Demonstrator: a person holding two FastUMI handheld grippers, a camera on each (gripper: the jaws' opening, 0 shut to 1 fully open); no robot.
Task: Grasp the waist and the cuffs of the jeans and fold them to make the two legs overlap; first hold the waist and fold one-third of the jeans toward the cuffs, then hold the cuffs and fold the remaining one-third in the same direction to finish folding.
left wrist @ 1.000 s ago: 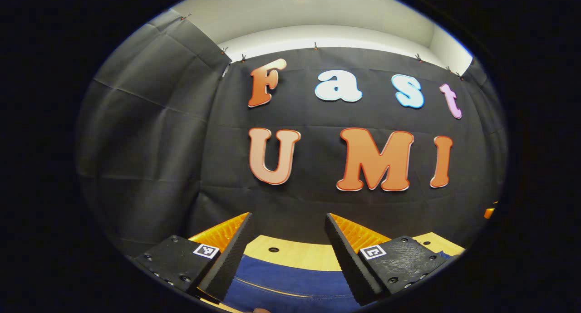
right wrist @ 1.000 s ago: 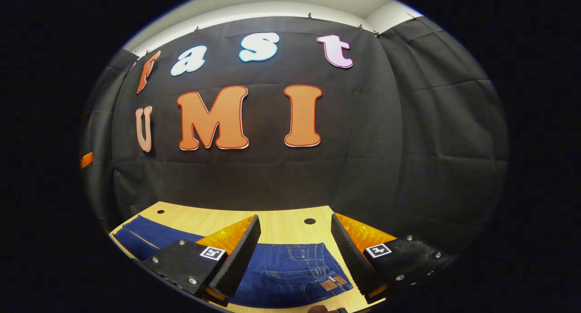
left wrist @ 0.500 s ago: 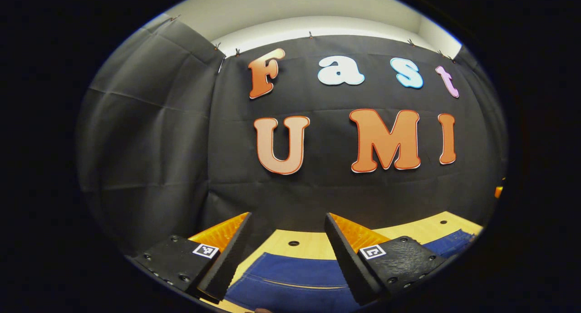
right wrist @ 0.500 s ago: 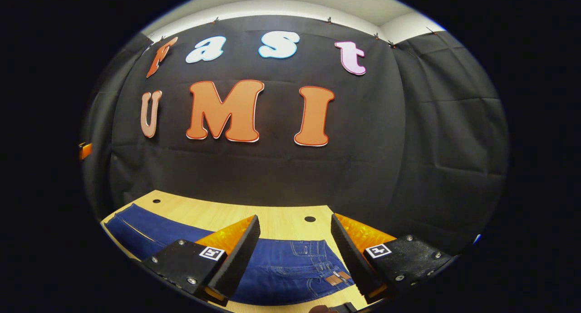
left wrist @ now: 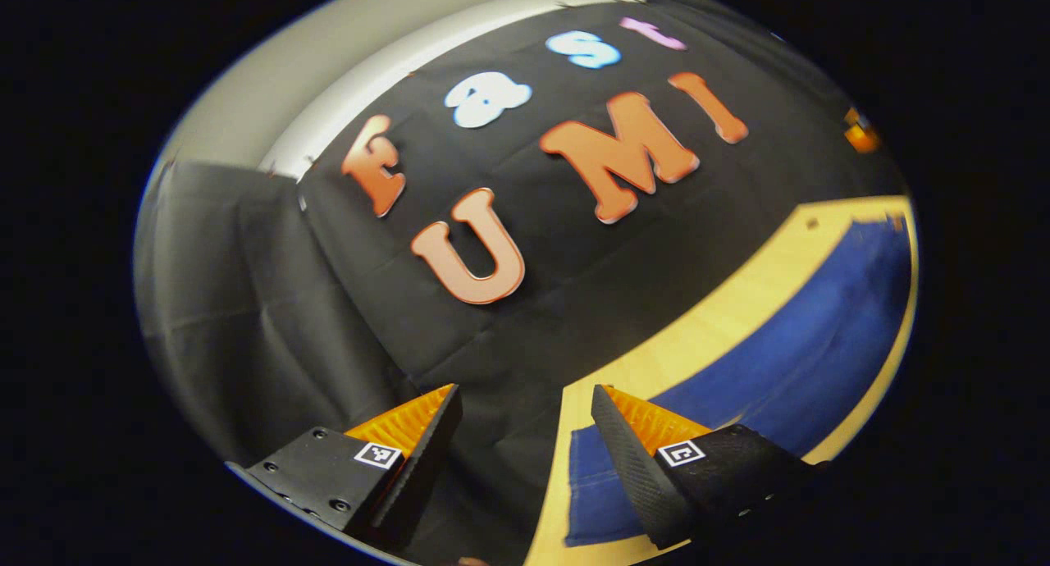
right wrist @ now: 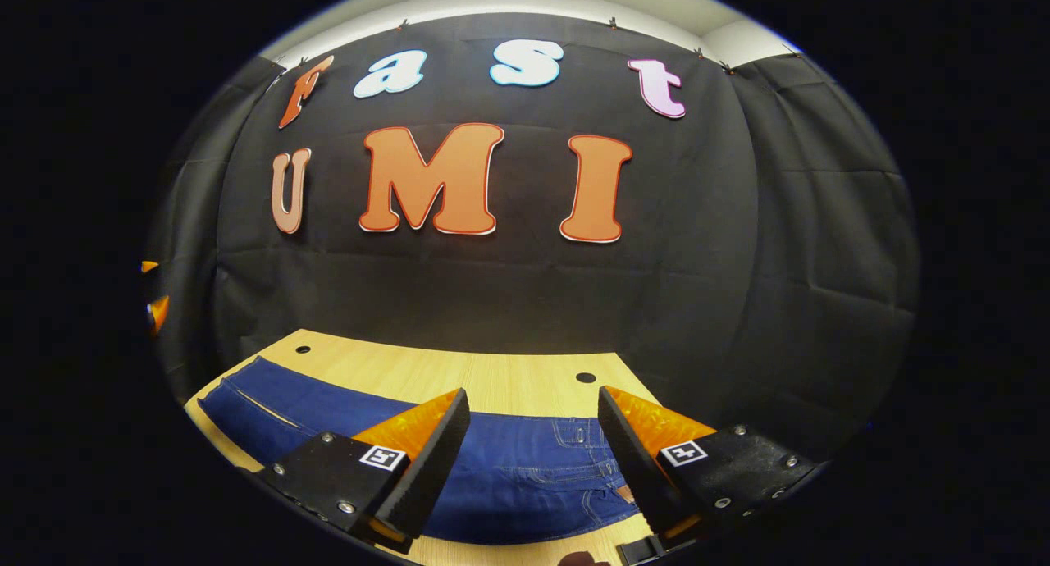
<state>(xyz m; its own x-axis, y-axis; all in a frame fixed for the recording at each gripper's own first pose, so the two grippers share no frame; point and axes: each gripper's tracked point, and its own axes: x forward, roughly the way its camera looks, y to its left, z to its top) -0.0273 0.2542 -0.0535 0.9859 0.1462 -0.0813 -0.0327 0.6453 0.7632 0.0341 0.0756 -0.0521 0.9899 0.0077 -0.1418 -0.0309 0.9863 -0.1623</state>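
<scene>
The left gripper (left wrist: pixel 525 402) has its two fingers wide apart and nothing is between them; it hangs in the air, rolled to one side, so the booth looks tilted in the left gripper view. Its right finger (left wrist: pixel 636 459) is above the near end of the jeans (left wrist: pixel 787 361), and its left finger (left wrist: pixel 410 467) is in front of the black cloth (left wrist: pixel 271 287), outside the edge of the table (left wrist: pixel 697 336). The right gripper (right wrist: pixel 533 406) is also wide, with nothing held, and it stays level above the table (right wrist: pixel 492 373). Between its fingers, in the right gripper view, lies the waist part of the jeans (right wrist: pixel 525 467), with pockets and light stitching, and a brown patch is partly hidden beside the right finger (right wrist: pixel 632 459). From there the blue cloth runs flat to the left, toward the far left corner of the wood. The jeans lie spread out on the light wooden top, near its front edge; I cannot tell if the legs already overlap. Small dark holes (right wrist: pixel 586 377) are in the wood behind the jeans. An orange part (right wrist: pixel 156 312) shows at the far left edge of the right gripper view.
</scene>
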